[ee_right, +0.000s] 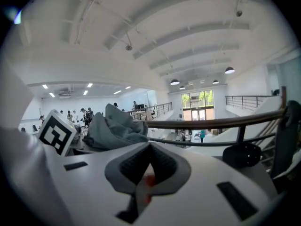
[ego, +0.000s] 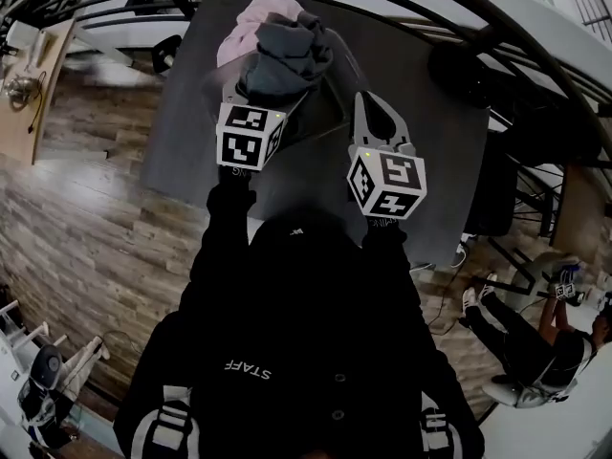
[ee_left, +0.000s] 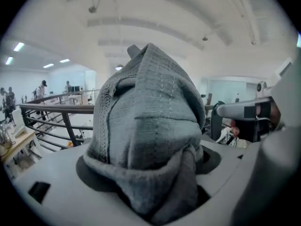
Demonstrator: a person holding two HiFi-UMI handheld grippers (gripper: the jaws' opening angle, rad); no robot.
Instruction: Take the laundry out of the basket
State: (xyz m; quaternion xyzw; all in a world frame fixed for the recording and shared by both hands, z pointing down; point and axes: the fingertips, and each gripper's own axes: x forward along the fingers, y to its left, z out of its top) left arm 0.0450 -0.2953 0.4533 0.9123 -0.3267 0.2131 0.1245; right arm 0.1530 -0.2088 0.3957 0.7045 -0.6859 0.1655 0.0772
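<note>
A grey knitted garment hangs bunched up above the dark table. My left gripper is shut on its lower folds. In the left gripper view the grey garment fills the middle and is pinched where the left gripper closes on it. A pink garment lies on the table just beyond it. My right gripper is held to the right of the grey garment, shut and empty. In the right gripper view the right gripper has its pads together, with the grey garment off to its left. No basket shows.
A curved black railing runs behind and to the right of the table. A black chair stands at the table's right edge. A person sits on the wooden floor at lower right. Wooden floor lies to the left.
</note>
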